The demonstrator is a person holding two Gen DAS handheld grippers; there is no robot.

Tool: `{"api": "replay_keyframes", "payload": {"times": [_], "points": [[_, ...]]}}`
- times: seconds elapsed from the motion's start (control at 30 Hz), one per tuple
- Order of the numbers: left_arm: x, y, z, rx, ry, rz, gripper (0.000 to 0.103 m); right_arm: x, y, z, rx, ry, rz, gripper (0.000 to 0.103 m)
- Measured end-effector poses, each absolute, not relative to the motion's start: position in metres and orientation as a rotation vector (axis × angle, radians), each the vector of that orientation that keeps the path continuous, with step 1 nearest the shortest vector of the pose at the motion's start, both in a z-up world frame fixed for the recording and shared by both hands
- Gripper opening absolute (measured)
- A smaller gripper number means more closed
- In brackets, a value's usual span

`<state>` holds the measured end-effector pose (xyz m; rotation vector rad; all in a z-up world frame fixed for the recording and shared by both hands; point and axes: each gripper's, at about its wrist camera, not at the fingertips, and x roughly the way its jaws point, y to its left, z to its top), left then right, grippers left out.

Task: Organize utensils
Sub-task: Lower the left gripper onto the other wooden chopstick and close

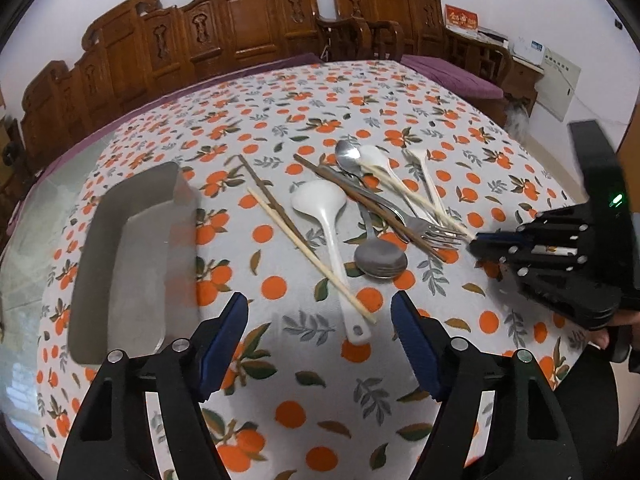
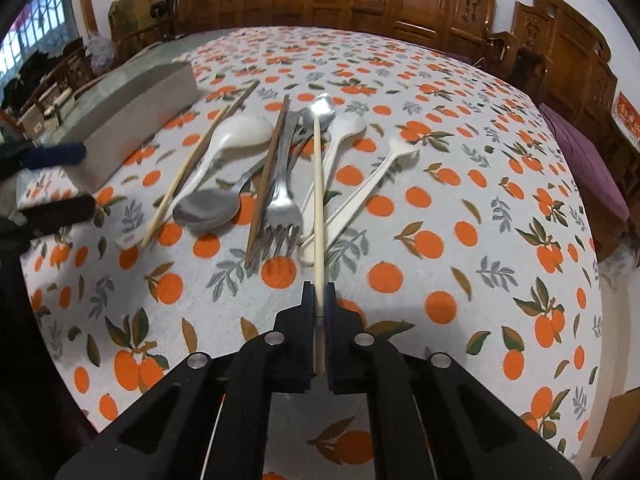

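On the round table covered by a white cloth printed with oranges and leaves [image 1: 304,360], a loose pile of utensils lies near the middle. The right gripper [image 2: 319,292] has its blue-padded jaws closed on the near end of a pale bamboo chopstick [image 2: 317,200], which runs straight away from it across the pile, its far tip over the bowl of a small steel spoon [image 2: 320,114]. From the left wrist view the same gripper [image 1: 478,242] sits at the right edge of the pile, low over the cloth.

Just left of the held chopstick lie steel forks [image 2: 282,204] with tines pointing near, then a dark brown wooden chopstick [image 2: 268,180], then a large steel spoon [image 2: 208,206] with its bowl near. Farther left, a large white plastic serving spoon [image 1: 320,208] lies with a second pale bamboo chopstick [image 1: 308,248] crossing its handle, and another dark brown chopstick [image 1: 264,192] sits beside that one. Right of the held chopstick are two white plastic spoons [image 2: 352,128], their handles crossing under it.

The left gripper [image 1: 320,312] hovers with its jaws wide apart and nothing between them, above the handle end of the serving spoon. A grey rectangular tray [image 1: 120,248] stands on the cloth at the left, well apart from the pile. Carved brown wooden chairs [image 1: 248,16] line the far wall.
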<state>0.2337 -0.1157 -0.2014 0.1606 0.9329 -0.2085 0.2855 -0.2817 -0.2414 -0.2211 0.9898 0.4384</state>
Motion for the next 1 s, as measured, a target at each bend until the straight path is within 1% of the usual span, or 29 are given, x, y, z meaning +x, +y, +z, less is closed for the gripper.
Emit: {"api": "replay_keyframes", "payload": {"times": [0.2, 0.27, 0.33, 0.47, 0.83, 0.9, 0.97, 1.0], "points": [[0.255, -0.121, -0.219, 0.130, 0.987, -0.200, 0.063, 0.291, -0.300, -0.217, -0.121, 0.940, 0.421, 0.006], [0.267, -0.119, -0.227, 0.093, 1.014, -0.188, 0.058, 0.291, -0.301, -0.215, -0.112, 0.938, 0.419, 0.006], [0.276, -0.116, -0.232, 0.067, 1.034, -0.173, 0.054, 0.291, -0.301, -0.216, -0.115, 0.939, 0.418, 0.006], [0.286, -0.117, -0.237, 0.091, 1.052, -0.124, 0.043, 0.291, -0.301, -0.215, -0.109, 0.937, 0.420, 0.006], [0.289, -0.107, -0.244, 0.104, 1.087, -0.107, 0.042, 0.292, -0.304, -0.214, -0.107, 0.932, 0.402, 0.006], [0.289, -0.106, -0.243, 0.088, 1.093, -0.119, 0.036, 0.291, -0.304, -0.215, -0.109, 0.931, 0.402, 0.006], [0.289, -0.104, -0.244, 0.052, 1.105, -0.135, 0.026, 0.292, -0.304, -0.215, -0.106, 0.932, 0.402, 0.006], [0.289, -0.103, -0.244, 0.040, 1.108, -0.141, 0.024, 0.291, -0.304, -0.215, -0.107, 0.932, 0.402, 0.006]]}}
